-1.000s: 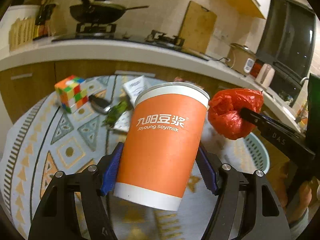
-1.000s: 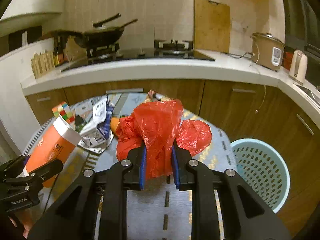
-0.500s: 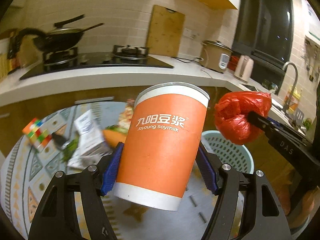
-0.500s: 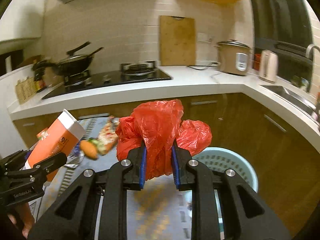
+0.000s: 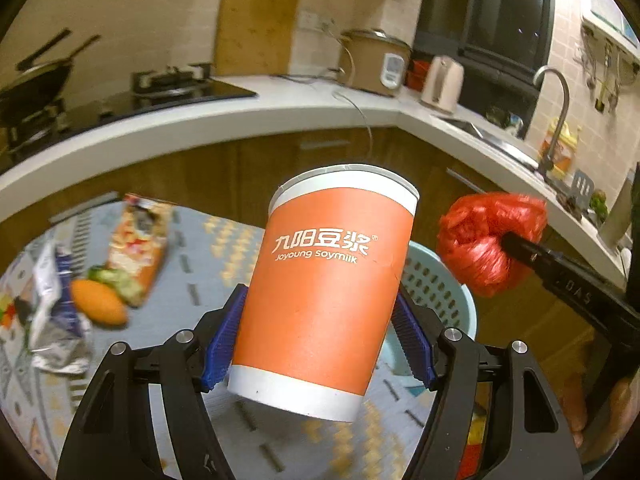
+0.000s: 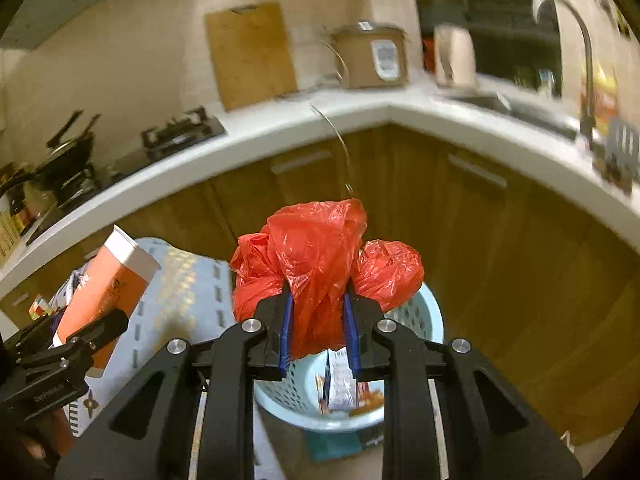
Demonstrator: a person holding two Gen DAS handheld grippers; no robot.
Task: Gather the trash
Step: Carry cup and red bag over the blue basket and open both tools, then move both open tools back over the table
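My left gripper (image 5: 320, 332) is shut on an orange paper soymilk cup (image 5: 326, 280), held upright above the patterned tablecloth (image 5: 208, 248). My right gripper (image 6: 318, 316) is shut on a crumpled red plastic bag (image 6: 320, 256), which hangs right over a light blue perforated basket (image 6: 424, 316) on the floor. Some packaging (image 6: 340, 384) lies inside the basket. The basket's rim (image 5: 440, 292) shows behind the cup in the left wrist view, where the red bag (image 5: 480, 240) floats to the right. The cup (image 6: 108, 284) appears at the left of the right wrist view.
On the table lie a snack packet (image 5: 138, 240), an orange bun with greens (image 5: 100, 304) and a silvery wrapper (image 5: 56, 320). A white counter (image 5: 280, 112) with a stove, a rice cooker (image 5: 376, 64), a kettle and a sink tap curves behind over wooden cabinets.
Both grippers have swung rightward from over the table toward the blue basket, each keeping its load. The puzzle cube has slid out of the left view; the basket now lies under the red bag.
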